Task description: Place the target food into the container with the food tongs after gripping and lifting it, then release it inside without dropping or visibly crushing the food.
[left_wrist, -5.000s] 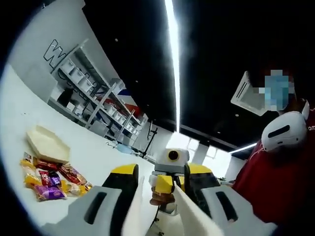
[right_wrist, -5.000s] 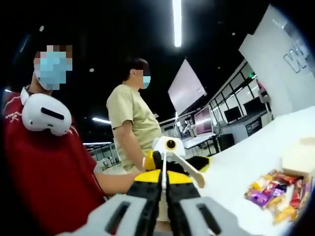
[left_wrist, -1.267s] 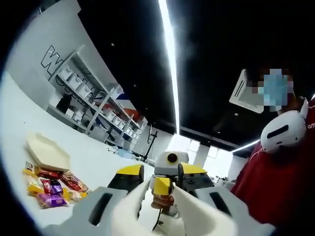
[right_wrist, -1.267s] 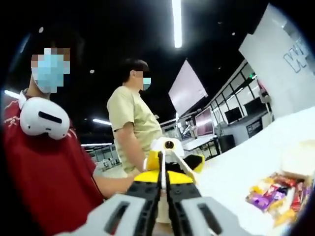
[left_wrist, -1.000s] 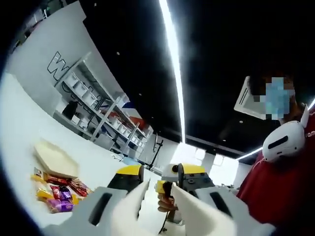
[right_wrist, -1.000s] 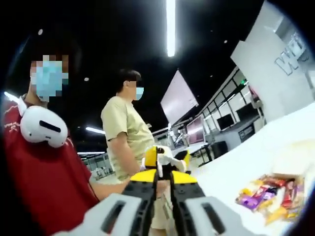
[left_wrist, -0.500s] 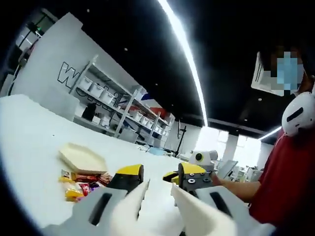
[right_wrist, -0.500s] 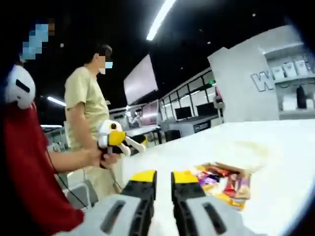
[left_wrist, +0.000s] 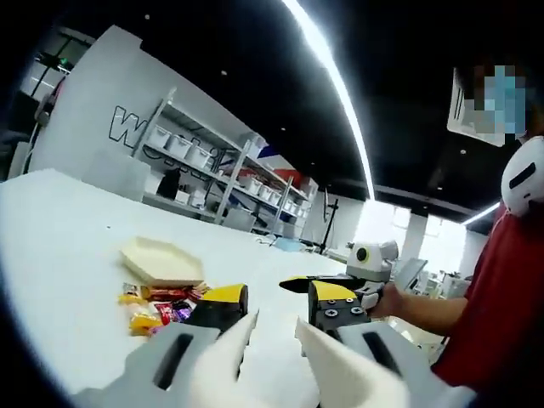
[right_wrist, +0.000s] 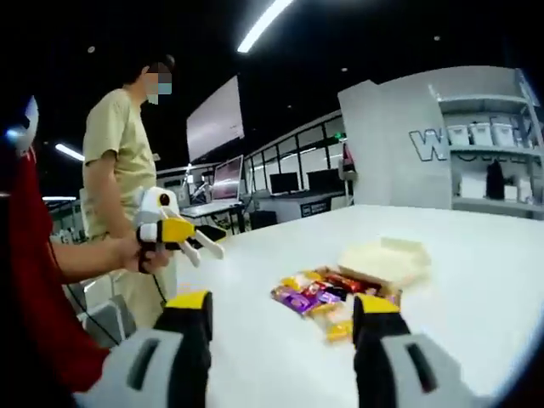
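Left gripper view: left gripper [left_wrist: 270, 330], cream tong blades on its 2 yellow-tipped jaws, blades parted by a narrow gap, nothing between them. White table [left_wrist: 59, 255] below. Snack packets [left_wrist: 157, 304] in a small pile just beyond the left jaw tip, on the table. Beige container [left_wrist: 161, 263] lies flat just behind the pile, touching or nearly touching it. Right gripper [left_wrist: 340, 285] comes in from the right, held in a hand [left_wrist: 393, 299]; red sleeve [left_wrist: 489, 314] at far right. Shelving [left_wrist: 221, 183] against the back wall.

Right gripper view: right gripper [right_wrist: 280, 316] jaws spread wide, nothing held. Packets [right_wrist: 327, 299] piled on the table [right_wrist: 476, 280] between and beyond the jaw tips; container [right_wrist: 384, 259] right behind them. Left gripper [right_wrist: 183, 234] at left, in a hand [right_wrist: 140, 253], tong blades slightly parted and empty. Person in tan shirt [right_wrist: 115, 161] stands behind.
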The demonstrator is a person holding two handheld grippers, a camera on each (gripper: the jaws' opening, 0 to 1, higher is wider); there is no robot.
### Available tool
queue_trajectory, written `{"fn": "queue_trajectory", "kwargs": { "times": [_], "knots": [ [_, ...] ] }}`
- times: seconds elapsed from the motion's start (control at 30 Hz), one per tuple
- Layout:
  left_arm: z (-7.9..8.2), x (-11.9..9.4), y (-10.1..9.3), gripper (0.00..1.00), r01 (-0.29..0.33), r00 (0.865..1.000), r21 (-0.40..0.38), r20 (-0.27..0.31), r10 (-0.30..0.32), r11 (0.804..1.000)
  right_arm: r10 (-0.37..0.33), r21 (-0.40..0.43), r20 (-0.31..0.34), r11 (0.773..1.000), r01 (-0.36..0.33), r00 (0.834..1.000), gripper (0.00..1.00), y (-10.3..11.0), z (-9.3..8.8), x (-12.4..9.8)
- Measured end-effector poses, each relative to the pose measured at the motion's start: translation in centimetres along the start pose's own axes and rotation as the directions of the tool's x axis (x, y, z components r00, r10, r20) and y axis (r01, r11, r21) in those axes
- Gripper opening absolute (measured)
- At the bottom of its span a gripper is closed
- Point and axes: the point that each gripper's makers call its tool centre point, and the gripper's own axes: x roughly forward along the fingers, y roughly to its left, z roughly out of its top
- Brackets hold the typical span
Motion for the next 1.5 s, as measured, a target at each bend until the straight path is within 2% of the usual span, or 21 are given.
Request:
{"fn": "queue_trajectory", "kwargs": {
  "times": [0.07, 0.13, 0.2, 0.3, 0.37, 0.43, 0.5, 0.63, 0.73, 0.83, 1.0, 1.17, 1.23, 1.37, 1.5],
  "knots": [
    [-0.3, 0.0, 0.3, 0.26, -0.012, 1.0, 0.02, -0.014, 0.012, 1.0, -0.043, -0.048, -0.032, 0.998, 0.042, 0.999, 0.69, -0.6, -0.6, 0.0],
    [-0.3, -0.1, 0.4, 0.27, -0.018, 1.0, 0.028, -0.017, 0.018, 0.999, -0.083, -0.075, -0.04, 0.994, 0.08, 0.996, 0.78, -1.3, -0.8, 0.1],
    [-0.6, -0.2, 0.7, 0.27, -0.029, 0.999, 0.031, -0.024, 0.03, 0.999, -0.117, -0.071, -0.041, 0.991, 0.114, 0.992, 0.85, -1.9, -1.3, 0.1],
    [-0.9, -0.4, 1.1, 0.27, -0.043, 0.998, 0.042, -0.036, 0.044, 0.998, -0.176, -0.091, -0.045, 0.981, 0.171, 0.983, 0.88, -2.9, -1.8, -0.1],
    [-1.1, -0.5, 1.5, 0.27, -0.064, 0.997, 0.062, -0.047, 0.067, 0.996, -0.229, -0.09, -0.089, 0.971, 0.221, 0.969, 0.89, -3.8, -2.7, -0.5],
    [-1.2, -0.7, 2.0, 0.26, -0.089, 0.994, 0.074, -0.06, 0.093, 0.993, -0.298, -0.079, -0.116, 0.954, 0.29, 0.948, 0.93, -5.2, -3.4, -1.0],
    [-1.3, -0.7, 2.3, 0.26, -0.105, 0.992, 0.077, -0.066, 0.11, 0.992, -0.3, -0.077, -0.101, 0.953, 0.293, 0.949, 0.95, -5.4, -3.4, -1.2],
    [-1.5, -0.8, 2.9, 0.26, -0.13, 0.988, 0.11, -0.074, 0.139, 0.985, -0.318, -0.042, -0.126, 0.948, 0.315, 0.94, 0.96, -5.7, -3.7, -2.0],
    [-1.7, -0.8, 3.9, 0.26, -0.155, 0.982, 0.119, -0.092, 0.166, 0.981, -0.363, -0.064, -0.151, 0.932, 0.357, 0.92, 0.94, -5.8, -4.2, -2.8],
    [-1.8, -0.7, 4.4, 0.26, -0.155, 0.98, 0.13, -0.102, 0.169, 0.979, -0.368, -0.095, -0.167, 0.93, 0.356, 0.915, 0.94, -5.1, -4.5, -3.4],
    [-2.2, -0.3, 5.3, 0.26, -0.151, 0.978, 0.147, -0.123, 0.169, 0.978, -0.342, -0.061, -0.159, 0.94, 0.337, 0.926, 0.99, -3.8, -4.2, -3.6],
    [-2.7, 0.4, 6.1, 0.26, -0.123, 0.977, 0.159, -0.152, 0.147, 0.98, -0.349, -0.07, -0.158, 0.937, 0.342, 0.924, 0.99, -3.1, -4.0, -3.7],
    [-2.9, 0.7, 6.2, 0.26, -0.106, 0.979, 0.157, -0.158, 0.131, 0.982, -0.34, -0.061, -0.154, 0.94, 0.335, 0.928, 0.99, -2.8, -3.9, -3.6],
    [-2.9, 1.4, 6.9, 0.27, -0.103, 0.98, 0.149, -0.152, 0.125, 0.984, -0.33, -0.036, -0.147, 0.944, 0.329, 0.932, 0.99, -2.5, -3.9, -3.5],
    [-3.3, 2.4, 8.0, 0.27, -0.099, 0.976, 0.163, -0.175, 0.128, 0.982, -0.332, -0.019, -0.155, 0.943, 0.333, 0.931, 0.99, -2.6, -4.2, -3.6]
  ]
}}
